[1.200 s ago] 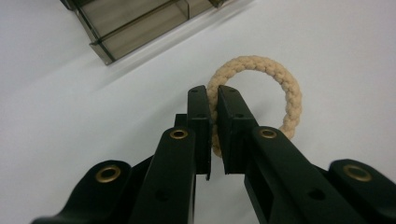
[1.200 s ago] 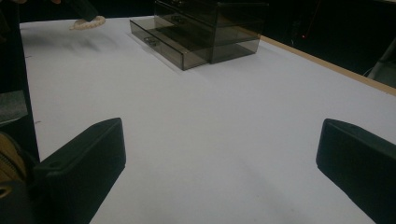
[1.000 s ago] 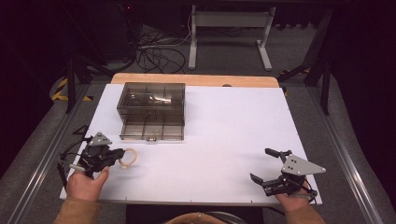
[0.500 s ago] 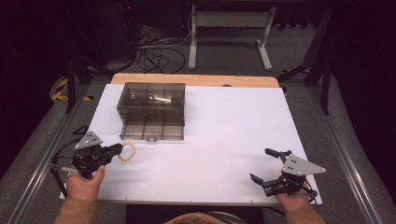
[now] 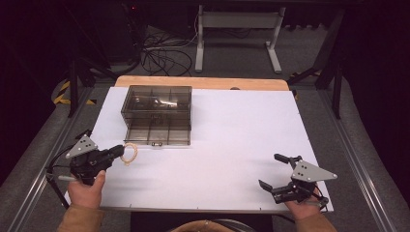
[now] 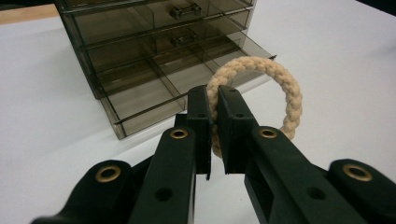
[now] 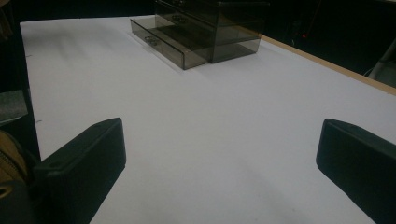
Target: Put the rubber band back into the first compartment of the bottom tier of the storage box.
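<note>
From the high view, the left gripper [image 5: 115, 152] sits near the left front edge of the white bench [image 5: 232, 145], its jaws clamped on a beige rope ring [image 5: 129, 153]. The ring hangs just in front of the smoky drawer box [image 5: 157, 104], near the left corner of its pulled-out bottom drawer [image 5: 157, 135]. The right gripper [image 5: 274, 170] rests at the right front corner of the bench, well apart from the box, its jaws spread wide with nothing between them.

In the left gripper view, the two black jaws pinch the near side of the rope ring [image 6: 261, 88], which stands upright above them, its braided loop rising in front of the drawer box [image 6: 154, 42]. The bottom drawer [image 6: 187, 88] is open, showing its bare compartments just behind the ring.

In the right gripper view, the jaws stand far apart over bare white bench [image 7: 210, 130], holding nothing. The drawer box [image 7: 219, 28] sits far off at the top, its bottom drawer [image 7: 166, 42] drawn out.
</note>
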{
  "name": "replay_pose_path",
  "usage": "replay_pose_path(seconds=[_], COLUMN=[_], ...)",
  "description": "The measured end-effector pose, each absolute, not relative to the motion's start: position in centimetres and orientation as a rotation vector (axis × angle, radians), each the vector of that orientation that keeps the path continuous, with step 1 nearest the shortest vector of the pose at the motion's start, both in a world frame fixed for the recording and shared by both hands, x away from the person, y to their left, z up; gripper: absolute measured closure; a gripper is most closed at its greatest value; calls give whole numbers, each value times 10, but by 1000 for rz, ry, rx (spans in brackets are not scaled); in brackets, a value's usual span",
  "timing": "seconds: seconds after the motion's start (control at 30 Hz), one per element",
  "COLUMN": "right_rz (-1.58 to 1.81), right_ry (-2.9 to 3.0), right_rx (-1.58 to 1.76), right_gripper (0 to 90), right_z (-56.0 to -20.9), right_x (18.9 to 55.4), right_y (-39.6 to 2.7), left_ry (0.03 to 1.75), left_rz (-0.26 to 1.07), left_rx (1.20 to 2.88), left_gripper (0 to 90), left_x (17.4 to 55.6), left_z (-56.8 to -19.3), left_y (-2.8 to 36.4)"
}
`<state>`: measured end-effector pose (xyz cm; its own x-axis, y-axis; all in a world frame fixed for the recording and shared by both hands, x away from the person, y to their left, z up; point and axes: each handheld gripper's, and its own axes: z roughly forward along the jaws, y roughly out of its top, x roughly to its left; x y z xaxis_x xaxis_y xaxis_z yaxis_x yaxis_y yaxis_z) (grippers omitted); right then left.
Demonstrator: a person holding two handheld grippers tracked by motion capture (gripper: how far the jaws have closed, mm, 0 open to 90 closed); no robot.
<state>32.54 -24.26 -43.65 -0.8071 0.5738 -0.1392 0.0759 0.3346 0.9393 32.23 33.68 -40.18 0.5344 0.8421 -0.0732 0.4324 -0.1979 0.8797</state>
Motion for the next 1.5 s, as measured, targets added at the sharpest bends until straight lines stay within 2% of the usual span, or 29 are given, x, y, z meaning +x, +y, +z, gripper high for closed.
replay_pose_path(seconds=[0.77,1.5], right_rz=[1487,1480], right_ry=[2151,2155], right_rx=[574,574], right_gripper=[21,21], right_z=[-437,-437], right_x=[326,326], right_y=[-242,-241], left_ry=[1013,1017], left_rz=[597,624], left_rx=[1757,1751], left_gripper=[840,838], left_x=[317,339], left_z=[-395,-378], left_y=[337,333])
